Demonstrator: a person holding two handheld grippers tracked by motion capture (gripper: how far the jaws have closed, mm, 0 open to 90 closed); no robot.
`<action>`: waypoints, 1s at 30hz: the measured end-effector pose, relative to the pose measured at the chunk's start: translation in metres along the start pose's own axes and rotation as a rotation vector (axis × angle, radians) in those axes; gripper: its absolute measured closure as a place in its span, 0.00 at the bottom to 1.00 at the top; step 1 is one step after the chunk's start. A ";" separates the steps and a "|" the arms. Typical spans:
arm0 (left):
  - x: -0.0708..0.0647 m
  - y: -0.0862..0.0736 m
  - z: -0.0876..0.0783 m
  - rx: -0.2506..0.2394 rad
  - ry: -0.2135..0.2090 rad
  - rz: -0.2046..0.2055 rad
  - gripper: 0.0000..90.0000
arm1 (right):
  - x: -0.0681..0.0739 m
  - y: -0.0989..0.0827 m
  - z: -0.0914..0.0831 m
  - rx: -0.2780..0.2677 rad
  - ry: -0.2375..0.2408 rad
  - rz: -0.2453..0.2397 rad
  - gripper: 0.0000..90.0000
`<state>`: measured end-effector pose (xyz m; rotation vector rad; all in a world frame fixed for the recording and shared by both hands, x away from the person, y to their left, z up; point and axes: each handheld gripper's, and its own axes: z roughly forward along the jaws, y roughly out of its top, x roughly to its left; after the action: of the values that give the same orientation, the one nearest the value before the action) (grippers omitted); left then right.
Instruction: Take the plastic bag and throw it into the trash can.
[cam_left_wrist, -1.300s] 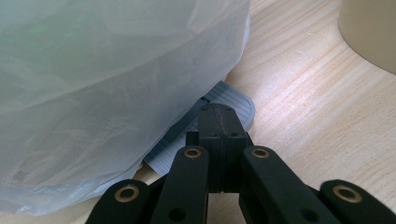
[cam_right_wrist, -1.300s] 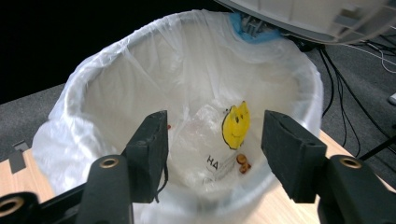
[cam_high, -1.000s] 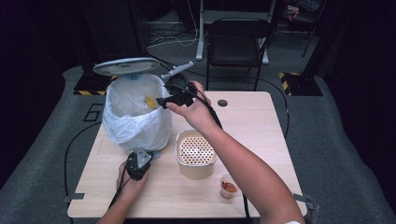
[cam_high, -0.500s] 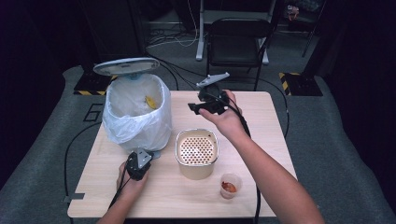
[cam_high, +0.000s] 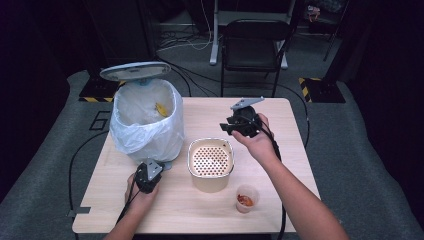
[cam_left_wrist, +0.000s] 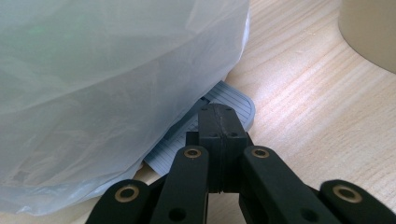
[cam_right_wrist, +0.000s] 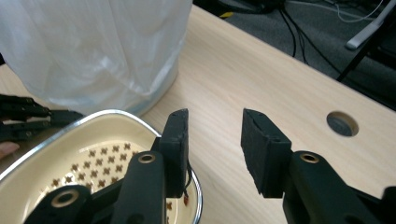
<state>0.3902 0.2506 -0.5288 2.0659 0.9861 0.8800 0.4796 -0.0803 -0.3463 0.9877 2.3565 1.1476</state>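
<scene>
A person sits at a light wooden surface (cam_high: 280, 165) holding a two-jaw tool in each hand. The left tool (cam_high: 147, 176) rests low at the foot of a pedal bin (cam_high: 147, 125) lined with a thin white plastic bag; its jaws are pressed together with nothing between them, and the left gripper view shows their tips on the bin's grey ribbed foot pedal (cam_left_wrist: 224, 105), with the lid (cam_high: 135, 71) standing raised at the back. A yellow scrap (cam_high: 161, 109) lies inside the liner. The right tool (cam_high: 234, 127) hangs above the surface just beyond a cream enamel strainer dish (cam_high: 211, 159) with a metal rim and a perforated bottom; its jaws are partly spread, have just been closing, and hold nothing. In the right gripper view the left jaw overlaps the near rim of the dish (cam_right_wrist: 116, 116), though contact cannot be told. A small clear cup (cam_high: 245, 198) holding something reddish stands near the front edge, just right of the dish. The dish looks rigid, fairly light and smooth, so likely slippery; its thin rim seems the best place to pinch, one jaw inside and one outside. Enamel can chip if knocked.
</scene>
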 end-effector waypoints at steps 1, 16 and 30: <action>0.000 0.000 -0.001 0.009 -0.006 0.003 1.00 | -0.001 -0.004 0.001 0.005 -0.001 -0.001 0.70; 0.000 0.000 0.000 0.006 -0.001 0.007 1.00 | -0.005 -0.040 0.012 0.031 0.050 0.049 0.79; -0.001 0.000 0.000 0.002 0.000 0.001 1.00 | -0.003 -0.054 0.023 0.061 0.081 0.063 0.90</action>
<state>0.3899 0.2501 -0.5287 2.0684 0.9862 0.8795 0.4711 -0.0932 -0.4033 1.0620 2.4535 1.1652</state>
